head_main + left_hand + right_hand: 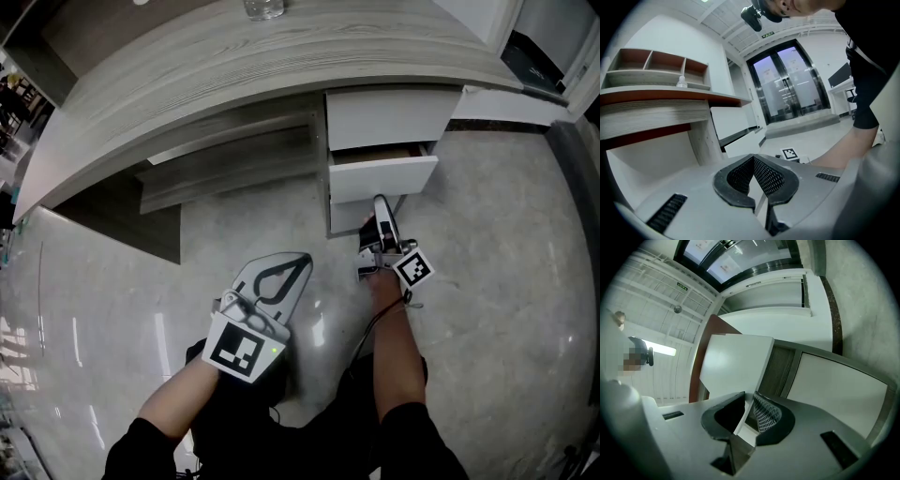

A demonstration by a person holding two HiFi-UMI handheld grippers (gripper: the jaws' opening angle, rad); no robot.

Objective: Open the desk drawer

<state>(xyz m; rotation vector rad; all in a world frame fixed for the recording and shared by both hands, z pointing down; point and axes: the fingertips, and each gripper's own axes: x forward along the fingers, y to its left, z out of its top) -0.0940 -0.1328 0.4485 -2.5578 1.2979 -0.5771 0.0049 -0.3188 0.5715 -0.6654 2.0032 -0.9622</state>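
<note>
1. The desk drawer [382,176] stood partly pulled out of the white drawer unit, its white front forward of the closed upper drawer front [394,117] directly above it.
2. The right gripper [380,202] was just below and in front of the drawer, turned on its side and angled up at the drawer's front.
3. In the right gripper view, the right gripper [749,399] had its jaws narrowly apart. An edge of the drawer's white front [736,366] ran down between them. A dark gap showed beside the mesh pad [765,414], so the pads were not clamped on the panel.
4. The left gripper [302,259] hung over the floor [487,262], well out from the drawer and to its left in the head view, touching nothing.
5. In the left gripper view, the left gripper [753,157] had its jaw tips met, with nothing between them.
6. The grey wood-grain desk [234,56] spread above the drawer, and a glass [264,7] stood on it, far from the drawer.
</note>
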